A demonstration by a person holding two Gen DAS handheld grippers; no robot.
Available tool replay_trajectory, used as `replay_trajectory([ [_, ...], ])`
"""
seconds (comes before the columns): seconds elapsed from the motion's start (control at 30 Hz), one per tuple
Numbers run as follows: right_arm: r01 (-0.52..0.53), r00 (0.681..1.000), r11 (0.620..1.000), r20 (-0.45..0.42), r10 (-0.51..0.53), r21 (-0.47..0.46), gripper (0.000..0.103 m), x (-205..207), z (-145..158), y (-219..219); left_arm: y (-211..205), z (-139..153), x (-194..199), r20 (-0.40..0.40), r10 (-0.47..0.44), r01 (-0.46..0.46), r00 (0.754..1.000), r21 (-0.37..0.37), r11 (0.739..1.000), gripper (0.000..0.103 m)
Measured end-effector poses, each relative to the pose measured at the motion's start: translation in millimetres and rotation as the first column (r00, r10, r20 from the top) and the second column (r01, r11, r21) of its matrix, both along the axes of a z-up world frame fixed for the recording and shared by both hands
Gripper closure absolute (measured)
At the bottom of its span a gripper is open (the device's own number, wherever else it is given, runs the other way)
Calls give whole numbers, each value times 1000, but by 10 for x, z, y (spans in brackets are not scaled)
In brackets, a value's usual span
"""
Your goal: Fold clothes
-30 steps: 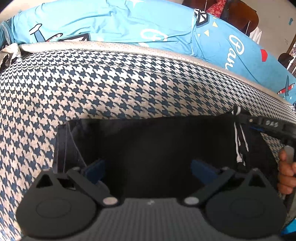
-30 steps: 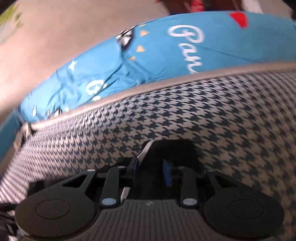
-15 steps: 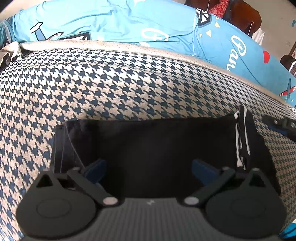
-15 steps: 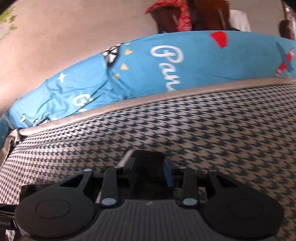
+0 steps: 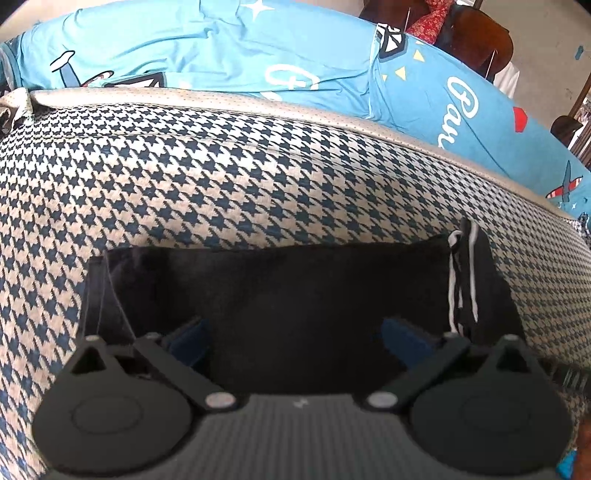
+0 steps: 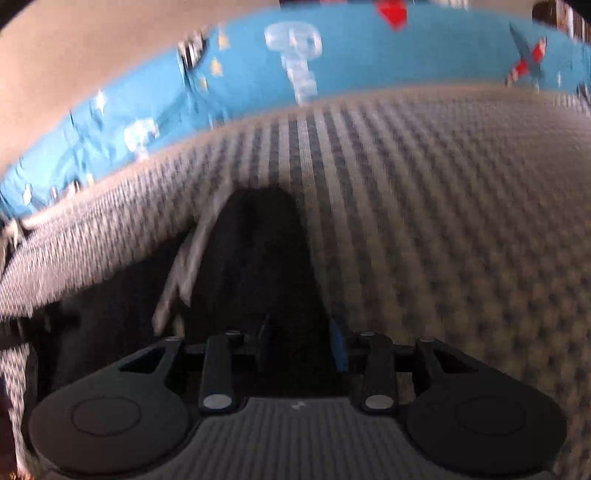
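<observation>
A black garment with white side stripes lies folded flat on the houndstooth cloth. My left gripper is open and empty, its fingers hovering wide apart over the garment's near edge. In the right wrist view, which is motion-blurred, my right gripper is shut on the black garment's striped end and holds a narrow fold of it.
A blue printed sheet covers bedding beyond the houndstooth cloth's grey border. Dark wooden chairs stand at the far right. In the right wrist view the houndstooth cloth spreads to the right, and the blue sheet lies behind.
My right gripper has left the left wrist view's right edge and is moving fast with the garment's end. The garment lies a little flatter. The left gripper barely moved.
</observation>
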State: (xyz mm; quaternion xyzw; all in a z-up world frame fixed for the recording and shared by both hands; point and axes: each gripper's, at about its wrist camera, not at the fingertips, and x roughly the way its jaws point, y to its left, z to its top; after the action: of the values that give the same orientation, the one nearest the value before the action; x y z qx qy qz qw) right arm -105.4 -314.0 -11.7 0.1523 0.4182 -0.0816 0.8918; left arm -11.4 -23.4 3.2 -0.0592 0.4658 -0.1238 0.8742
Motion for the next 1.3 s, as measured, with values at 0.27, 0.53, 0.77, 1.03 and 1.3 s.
replay_trajectory([
  [0.27,5,999,999,35,-4,-38,68,-391,-90,62,-111,-9,-1,-2,-19,19,1000,-10,1000,0],
  [0.53,53,989,997,139,-45,-59,68,-560,27,93,-211,-11,-14,7,-21,22,1000,-11,1000,0],
  [0.77,125,968,992,221,-119,-14,68,-543,89,7,-344,9,54,23,-26,27,999,-28,999,0],
  [1.03,128,987,991,103,-125,-25,68,-329,-36,-51,-560,-51,79,14,-55,54,998,17,998,0],
  [1.3,137,990,990,27,-136,-34,66,-443,-47,18,-537,-145,60,-29,-66,67,997,63,996,0],
])
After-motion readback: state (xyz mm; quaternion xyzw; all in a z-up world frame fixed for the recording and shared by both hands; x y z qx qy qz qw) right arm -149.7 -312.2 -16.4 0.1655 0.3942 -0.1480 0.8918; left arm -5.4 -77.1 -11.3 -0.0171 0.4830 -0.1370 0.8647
